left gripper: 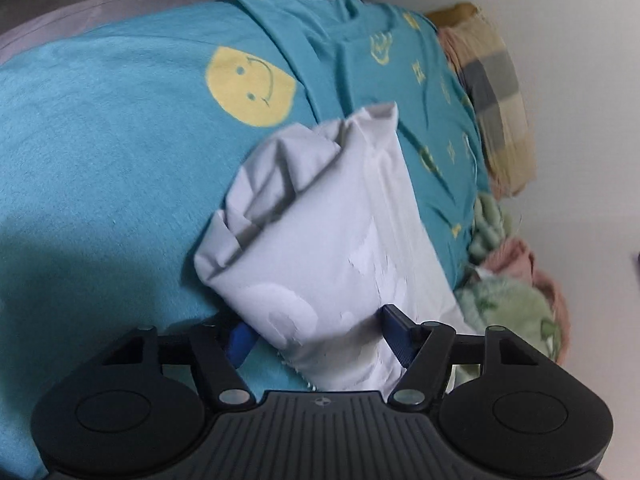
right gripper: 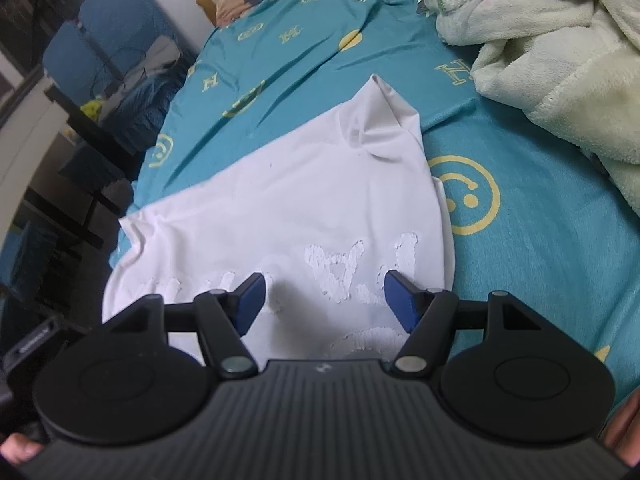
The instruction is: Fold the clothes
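A white T-shirt (left gripper: pixel 312 240) with a cracked white print lies partly folded on a teal bedsheet (left gripper: pixel 100 140) printed with yellow smiley faces. In the left wrist view its far end is bunched and creased, and its near edge runs between the blue pads of my left gripper (left gripper: pixel 318 336), which stands open around it. In the right wrist view the T-shirt (right gripper: pixel 280 200) spreads flat, one corner standing up at the far end. My right gripper (right gripper: pixel 326 300) hovers open just over the printed area, nothing pinched between its pads.
A pale green fleece blanket (right gripper: pixel 560 60) is heaped at the right of the bed, also seen as a green bundle (left gripper: pixel 508 308). A plaid pillow (left gripper: pixel 496 92) lies by the wall. Past the bed's left edge stand a blue chair (right gripper: pixel 120 28) and a dark desk (right gripper: pixel 80 120).
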`<state>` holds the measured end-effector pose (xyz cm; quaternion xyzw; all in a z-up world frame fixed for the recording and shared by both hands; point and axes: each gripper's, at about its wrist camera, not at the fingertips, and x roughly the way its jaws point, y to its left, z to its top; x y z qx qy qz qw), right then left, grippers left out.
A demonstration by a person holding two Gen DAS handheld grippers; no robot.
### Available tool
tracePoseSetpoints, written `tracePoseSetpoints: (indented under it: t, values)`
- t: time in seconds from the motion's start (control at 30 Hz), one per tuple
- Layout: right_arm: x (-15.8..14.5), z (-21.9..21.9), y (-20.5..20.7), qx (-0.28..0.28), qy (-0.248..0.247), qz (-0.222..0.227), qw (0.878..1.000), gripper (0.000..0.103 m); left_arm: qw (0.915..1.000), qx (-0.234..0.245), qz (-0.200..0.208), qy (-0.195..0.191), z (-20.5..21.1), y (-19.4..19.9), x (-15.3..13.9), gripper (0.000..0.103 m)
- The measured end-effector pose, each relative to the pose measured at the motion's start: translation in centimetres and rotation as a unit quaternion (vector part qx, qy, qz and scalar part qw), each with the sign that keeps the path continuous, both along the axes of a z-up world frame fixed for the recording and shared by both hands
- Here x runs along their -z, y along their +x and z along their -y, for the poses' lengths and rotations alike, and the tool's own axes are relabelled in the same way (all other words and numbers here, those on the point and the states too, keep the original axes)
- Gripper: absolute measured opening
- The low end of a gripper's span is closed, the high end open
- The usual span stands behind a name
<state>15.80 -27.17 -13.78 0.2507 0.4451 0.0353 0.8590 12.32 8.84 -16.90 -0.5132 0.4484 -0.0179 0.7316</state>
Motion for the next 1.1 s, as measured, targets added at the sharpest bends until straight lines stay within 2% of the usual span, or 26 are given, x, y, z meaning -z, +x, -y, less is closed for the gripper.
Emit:
tracePoseSetpoints:
  t: [0.03, 0.1, 0.23, 0.33, 0.43, 0.5, 0.6, 0.7, 0.83, 0.9, 0.97, 1.03, 1.1]
  values:
    - [0.2, -0.1, -0.1, 0.002, 0.03, -0.004, 1.0, 0.069, 1.0, -0.004, 0.002, 0.001, 0.0, 0.0, 0.0, 0.059]
    - [0.6, -0.4, -0.4, 0.005, 0.089, -0.012, 0.996, 0.07, 0.9999, -0.009, 0.009, 0.008, 0.0, -0.1, -0.1, 0.048]
    - [1.3, -0.9, -0.9, 0.012, 0.206, -0.028, 0.978, 0.07, 0.999, -0.004, 0.036, 0.028, 0.5, -0.3, -1.3, 0.038]
    - [1.9, -1.3, -1.4, 0.017, 0.292, -0.04, 0.955, 0.07, 0.9981, -0.005, 0.052, 0.032, 0.7, -0.4, -2.1, 0.031]
    - [2.5, -1.7, -1.8, 0.021, 0.376, -0.052, 0.925, 0.07, 0.9966, -0.005, 0.074, 0.035, 0.9, -0.8, -3.1, 0.026]
    - [4.2, -2.6, -1.8, 0.036, 0.415, -0.091, 0.905, 0.07, 0.9951, -0.004, 0.093, 0.033, 1.1, -0.9, -3.8, 0.024]
    - [5.9, -3.1, -1.8, 0.064, 0.428, -0.114, 0.894, 0.07, 0.9928, -0.004, 0.116, 0.031, 1.4, -1.2, -4.8, 0.023]
    - [6.7, -1.6, -2.1, 0.132, 0.408, -0.105, 0.897, 0.07, 0.992, -0.009, 0.124, 0.022, 1.3, -1.3, -5.1, 0.023]
    - [7.2, 1.2, -3.2, 0.232, 0.374, -0.084, 0.894, 0.071, 0.9928, -0.016, 0.118, 0.014, 1.0, -1.5, -4.9, 0.023]
    - [6.9, 1.3, -3.2, 0.24, 0.359, -0.074, 0.899, 0.07, 0.993, -0.015, 0.116, 0.015, 0.9, -1.5, -4.8, 0.023]
    - [6.5, 1.3, -3.0, 0.239, 0.344, -0.065, 0.906, 0.063, 0.9932, -0.015, 0.115, 0.017, 0.9, -1.5, -4.8, 0.023]
    - [6.1, 1.2, -2.8, 0.239, 0.328, -0.056, 0.912, 0.041, 0.993, -0.01, 0.116, 0.022, 1.0, -1.5, -4.9, 0.023]
    - [5.6, 1.2, -2.8, 0.237, 0.316, -0.044, 0.918, 0.031, 0.9929, -0.005, 0.116, 0.025, 1.0, -1.6, -5.1, 0.023]
